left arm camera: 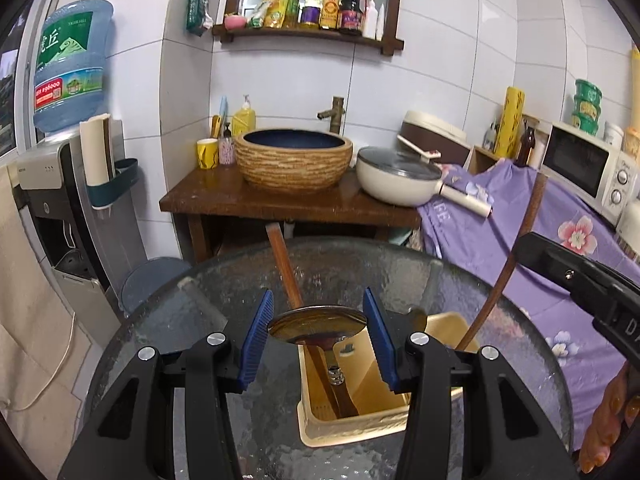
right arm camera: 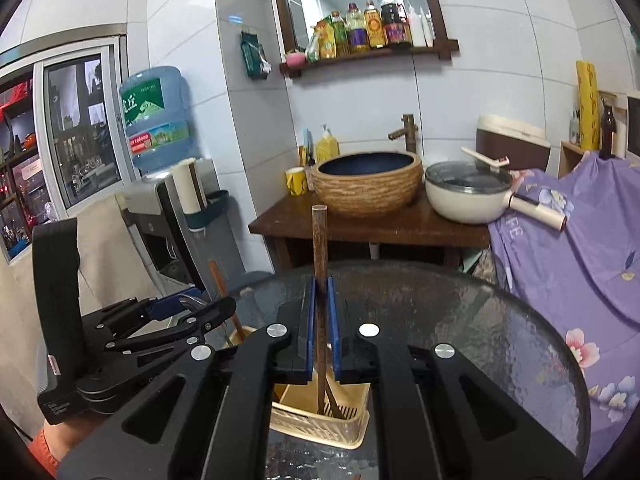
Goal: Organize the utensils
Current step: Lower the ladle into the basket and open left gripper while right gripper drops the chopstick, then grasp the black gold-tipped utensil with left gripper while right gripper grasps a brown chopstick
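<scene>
White-tiled walls, a basin stand and a purple flowered cloth back one round glass table point(left arm camera: 192, 300), where one yellow utensil holder point(left arm camera: 360, 416) already contains a wooden-handled utensil. Two grippers work above it: the left gripper point(left arm camera: 318, 338) pinches one metal spoon point(left arm camera: 318, 324) by its bowl, while the right gripper point(right arm camera: 320, 320) is clamped on one upright chopstick point(right arm camera: 319, 240). Both utensils' lower ends disappear into the holder; how many pieces lie inside is hard to make out.
</scene>
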Demonstrator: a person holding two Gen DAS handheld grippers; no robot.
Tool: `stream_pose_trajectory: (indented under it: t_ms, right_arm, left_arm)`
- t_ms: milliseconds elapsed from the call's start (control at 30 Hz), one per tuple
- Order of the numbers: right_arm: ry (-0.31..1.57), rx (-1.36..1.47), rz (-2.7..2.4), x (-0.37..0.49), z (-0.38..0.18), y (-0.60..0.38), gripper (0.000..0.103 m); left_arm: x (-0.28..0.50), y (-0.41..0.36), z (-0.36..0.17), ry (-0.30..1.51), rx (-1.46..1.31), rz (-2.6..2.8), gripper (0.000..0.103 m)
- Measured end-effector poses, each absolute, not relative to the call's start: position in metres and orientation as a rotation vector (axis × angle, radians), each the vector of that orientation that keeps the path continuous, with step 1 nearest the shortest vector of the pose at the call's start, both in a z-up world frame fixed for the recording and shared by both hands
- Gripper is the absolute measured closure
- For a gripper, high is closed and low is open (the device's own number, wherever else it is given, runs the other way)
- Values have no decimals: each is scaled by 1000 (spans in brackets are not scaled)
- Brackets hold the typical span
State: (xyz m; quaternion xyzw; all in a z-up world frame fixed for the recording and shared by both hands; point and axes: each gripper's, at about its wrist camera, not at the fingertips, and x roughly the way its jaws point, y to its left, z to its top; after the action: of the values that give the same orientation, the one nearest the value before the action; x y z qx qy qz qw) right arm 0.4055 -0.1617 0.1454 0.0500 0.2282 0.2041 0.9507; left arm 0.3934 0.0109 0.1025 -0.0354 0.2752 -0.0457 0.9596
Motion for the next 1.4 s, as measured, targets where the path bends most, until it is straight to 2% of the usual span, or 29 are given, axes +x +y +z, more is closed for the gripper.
stream_pose_trajectory:
  t_ms: [700,733,800,833,900,933,967,1000,1067,1267,1400]
  right_arm:
    - [499,125,360,415,129,-174,96]
    - [501,127,355,417,128,-176,96]
    - [508,138,351,419,127,-180,96]
    - [513,140,352,420,126,-181,95]
    - [505,144,343,417,126,-185,90]
    - [500,146,339,414,126,-186,76]
    - [493,152,335,411,126,-188,55]
    - [481,164,329,406,125,-191,49]
    - [469,170,330,396,122,-195,47]
    - [485,104,360,352,98,-196,47]
    - [565,30,369,326,62,-187,47]
  left_arm:
    - [393,-16,69,612,40,-98,57]
    - [391,-16,70,605,33,-98,55]
    - [385,-14,75,580,23,-93,36]
    - [381,-13,78,559,19,-89,33]
    - [366,-10,85,510,17,-81,26]
    - [361,-10,87,497,19,-77,24]
    - [354,-9,88,484,22,-75,18]
    - [346,-8,88,474,25,-74,11]
    - [324,-4,85,450,16,-64,6]
    - [276,9,57,473,-36,-29,6]
    - [262,7,31,569,-13,-4,6]
